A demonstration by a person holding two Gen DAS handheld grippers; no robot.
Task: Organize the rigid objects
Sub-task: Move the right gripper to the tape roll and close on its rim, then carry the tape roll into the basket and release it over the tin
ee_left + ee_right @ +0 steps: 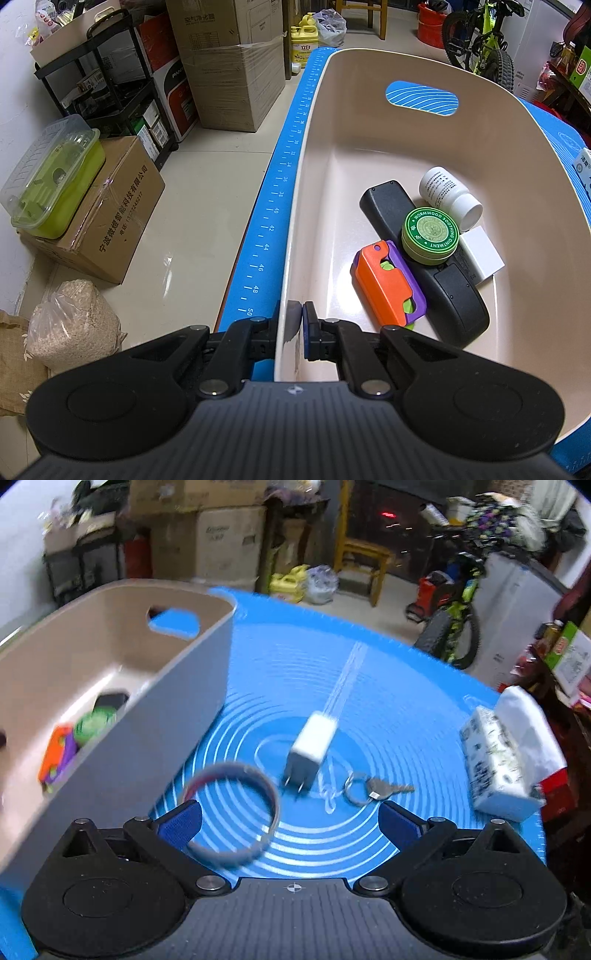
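The left gripper was clamped shut on the near rim of the beige bin, one pad outside the wall and one inside, steadying it at the left edge of the blue mat. Already lying in the bin were a black remote, a green ointment tin resting on it, a white pill bottle, a white block and an orange-and-purple toy.

The right gripper had its jaws spread as wide as they go and held nothing. It hung over the mat just right of the bin, where three things lay loose — a wristband nearest the left pad, a white charger plug a little farther off, and a key on a ring to the right. A tissue pack sat at the mat's right edge.

The step in hand looked like an approach for another pickup, though the view was blurred and the target unclear. The plug sat most nearly on the centre line between the pads; taking it would call for lowering the jaws around its body and closing across the flat sides — then lifting it over the bin wall.
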